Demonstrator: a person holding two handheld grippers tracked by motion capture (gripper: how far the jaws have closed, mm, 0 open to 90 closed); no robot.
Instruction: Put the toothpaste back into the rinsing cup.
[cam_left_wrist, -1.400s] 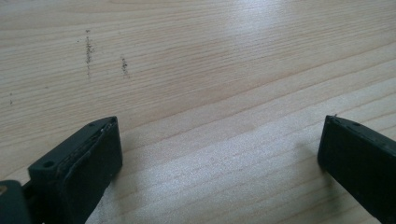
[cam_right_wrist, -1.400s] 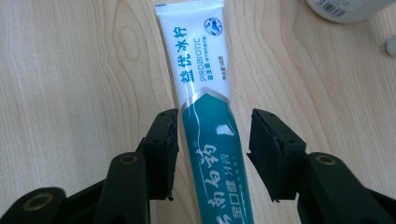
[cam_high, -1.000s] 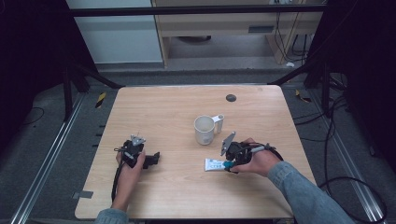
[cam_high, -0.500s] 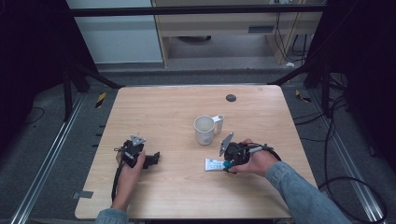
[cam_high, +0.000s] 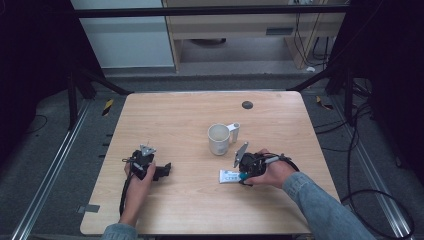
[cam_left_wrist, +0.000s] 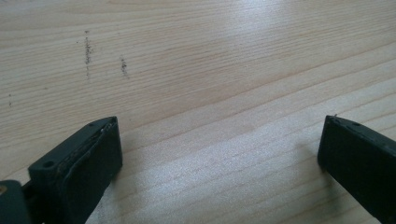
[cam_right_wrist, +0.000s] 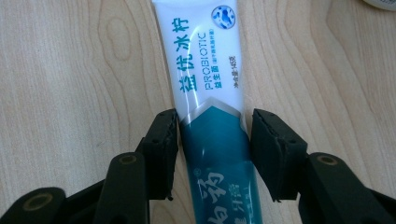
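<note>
My right claw (cam_right_wrist: 212, 151) straddles the toothpaste tube (cam_right_wrist: 205, 79) lying flat at centre frame, jaws touching or nearly touching its sides. It looks light, soft and slick, so I'd squeeze gently at the teal end. My left claw (cam_left_wrist: 219, 158) gapes wide, empty, over the surface (cam_left_wrist: 210, 56).

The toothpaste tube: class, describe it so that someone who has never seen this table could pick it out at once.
On the wooden table, find the white mug near the middle. Just nearer the person and slightly right lies the toothpaste tube, flat between the jaws of the right gripper. It is the only flat, printed thing there: white at one end, teal at the other, marked PROBIOTIC.
</note>
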